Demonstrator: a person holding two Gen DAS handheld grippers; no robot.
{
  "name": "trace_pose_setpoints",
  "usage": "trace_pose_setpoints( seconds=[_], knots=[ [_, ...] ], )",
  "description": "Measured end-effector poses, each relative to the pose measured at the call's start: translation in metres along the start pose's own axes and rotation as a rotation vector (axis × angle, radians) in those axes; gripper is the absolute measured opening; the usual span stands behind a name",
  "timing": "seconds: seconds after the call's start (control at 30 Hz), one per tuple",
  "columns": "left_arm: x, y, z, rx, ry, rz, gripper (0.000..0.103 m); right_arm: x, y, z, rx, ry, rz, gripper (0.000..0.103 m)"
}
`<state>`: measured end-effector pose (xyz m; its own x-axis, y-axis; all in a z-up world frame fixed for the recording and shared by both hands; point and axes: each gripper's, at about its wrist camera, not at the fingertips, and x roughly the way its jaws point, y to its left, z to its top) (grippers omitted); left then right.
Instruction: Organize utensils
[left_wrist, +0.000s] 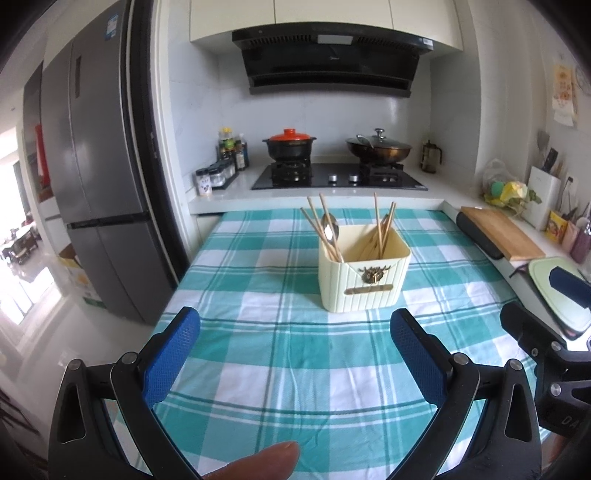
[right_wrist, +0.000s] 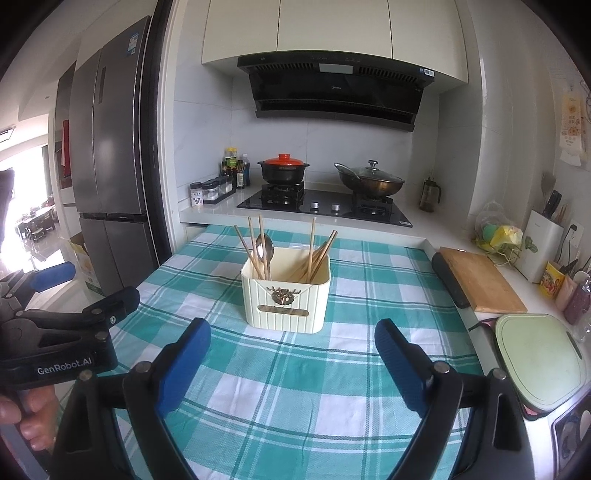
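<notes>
A cream ribbed utensil holder (left_wrist: 364, 280) (right_wrist: 284, 302) stands upright on the teal checked tablecloth (left_wrist: 280, 369). Inside it are several wooden chopsticks (left_wrist: 325, 229) (right_wrist: 321, 251) and a metal spoon (left_wrist: 330, 225) (right_wrist: 264, 247), bowl end up. My left gripper (left_wrist: 295, 315) is open, short of the holder, with only cloth between its blue pads. My right gripper (right_wrist: 292, 326) is also open and holds nothing, just in front of the holder. In the right wrist view the other gripper's fingers (right_wrist: 110, 304) show at the left edge, held by a hand (right_wrist: 26, 417).
A wooden cutting board (right_wrist: 480, 284) and a pale green lidded appliance (right_wrist: 535, 358) lie on the counter to the right of the table. Behind the table is a stove (right_wrist: 325, 206) with two pots. A grey fridge (left_wrist: 99, 184) stands at the left.
</notes>
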<state>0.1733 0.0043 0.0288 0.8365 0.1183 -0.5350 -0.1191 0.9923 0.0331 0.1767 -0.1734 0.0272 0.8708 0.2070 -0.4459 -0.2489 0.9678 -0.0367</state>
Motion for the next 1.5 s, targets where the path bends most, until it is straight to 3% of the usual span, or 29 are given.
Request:
trace_pose_setpoints(
  seconds=[1.5],
  knots=[
    [-0.010,-0.012,0.000,0.009,-0.011,-0.043,0.103,-0.008,-0.002,0.001,0.023,-0.010,-0.036,0.092]
  ],
)
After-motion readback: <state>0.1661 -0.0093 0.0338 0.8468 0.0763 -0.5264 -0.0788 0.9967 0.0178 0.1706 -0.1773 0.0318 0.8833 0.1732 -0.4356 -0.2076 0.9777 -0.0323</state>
